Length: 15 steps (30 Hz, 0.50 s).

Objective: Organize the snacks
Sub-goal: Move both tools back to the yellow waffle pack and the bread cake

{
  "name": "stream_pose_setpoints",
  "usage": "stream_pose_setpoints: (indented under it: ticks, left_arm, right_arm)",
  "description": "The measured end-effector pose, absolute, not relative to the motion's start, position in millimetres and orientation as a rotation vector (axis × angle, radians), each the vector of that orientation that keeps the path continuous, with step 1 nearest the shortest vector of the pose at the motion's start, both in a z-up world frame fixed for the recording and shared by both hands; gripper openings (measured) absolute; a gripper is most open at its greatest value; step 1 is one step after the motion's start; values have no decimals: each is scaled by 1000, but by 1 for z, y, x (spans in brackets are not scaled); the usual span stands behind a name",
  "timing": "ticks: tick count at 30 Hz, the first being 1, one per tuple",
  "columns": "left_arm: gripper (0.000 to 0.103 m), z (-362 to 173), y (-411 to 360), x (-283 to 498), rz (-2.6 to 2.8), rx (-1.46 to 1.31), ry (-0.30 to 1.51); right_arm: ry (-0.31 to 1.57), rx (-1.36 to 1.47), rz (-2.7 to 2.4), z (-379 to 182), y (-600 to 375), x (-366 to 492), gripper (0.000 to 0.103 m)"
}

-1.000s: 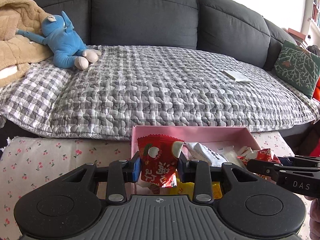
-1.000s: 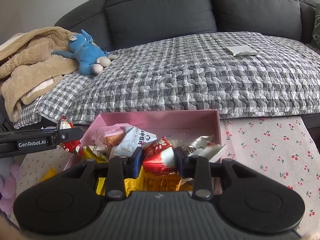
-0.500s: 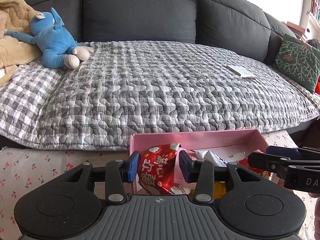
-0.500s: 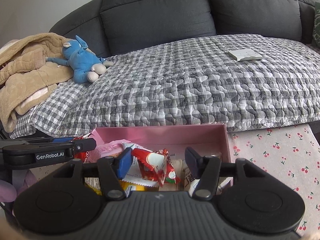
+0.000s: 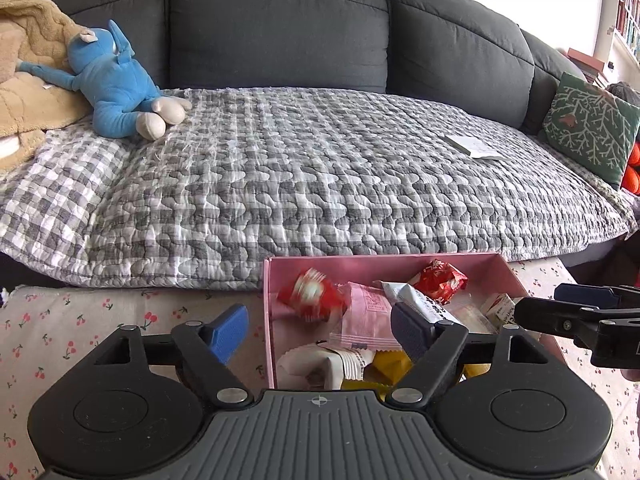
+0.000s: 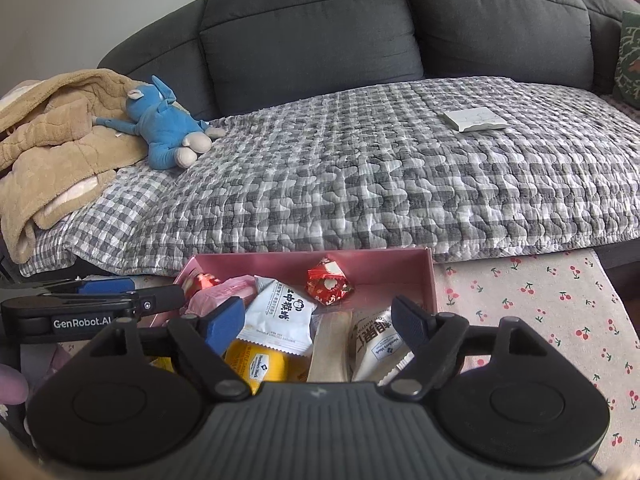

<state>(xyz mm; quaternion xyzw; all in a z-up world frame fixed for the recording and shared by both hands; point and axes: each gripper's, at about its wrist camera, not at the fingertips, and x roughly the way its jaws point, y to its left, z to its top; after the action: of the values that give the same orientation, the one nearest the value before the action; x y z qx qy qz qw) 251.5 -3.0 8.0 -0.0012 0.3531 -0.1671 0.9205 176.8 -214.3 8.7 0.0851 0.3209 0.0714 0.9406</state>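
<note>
Both red snack packets (image 6: pixel 329 282) have dropped into the pink box (image 6: pixel 424 280) since release; my left tongs (image 5: pixel 320 326) and right tongs (image 6: pixel 320 320) gape wide, empty—next, fetch another stray snack.

pink box (image 6: pixel 430 280): matt card | red packet (image 6: pixel 329 286): glossy foil | quilt (image 6: pixel 360 184): cloth

a dark grey sofa (image 5: pixel 280 32) fills the background, its seat covered by a grey and white checked quilt (image 5: pixel 320 184). a blue plush toy (image 5: pixel 116 88) lies at the quilt's left end against a heap of tan fleece blanket (image 6: pixel 52 152), a flat white packet (image 6: pixel 474 119) rests on the quilt toward the right, and a green cushion with a white branch pattern (image 5: pixel 592 124) leans at the far right. in front, a cloth printed with red cherries (image 6: pixel 540 308) covers the low surface.
</note>
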Motion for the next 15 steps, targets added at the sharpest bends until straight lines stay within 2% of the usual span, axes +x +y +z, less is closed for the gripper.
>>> stream_pose_setpoints:
  ticks: [15]
  left_arm:
    - [92,6,22,176,-339,43,736]
  right_arm:
    - [681,126,143,9,-211,117,99]
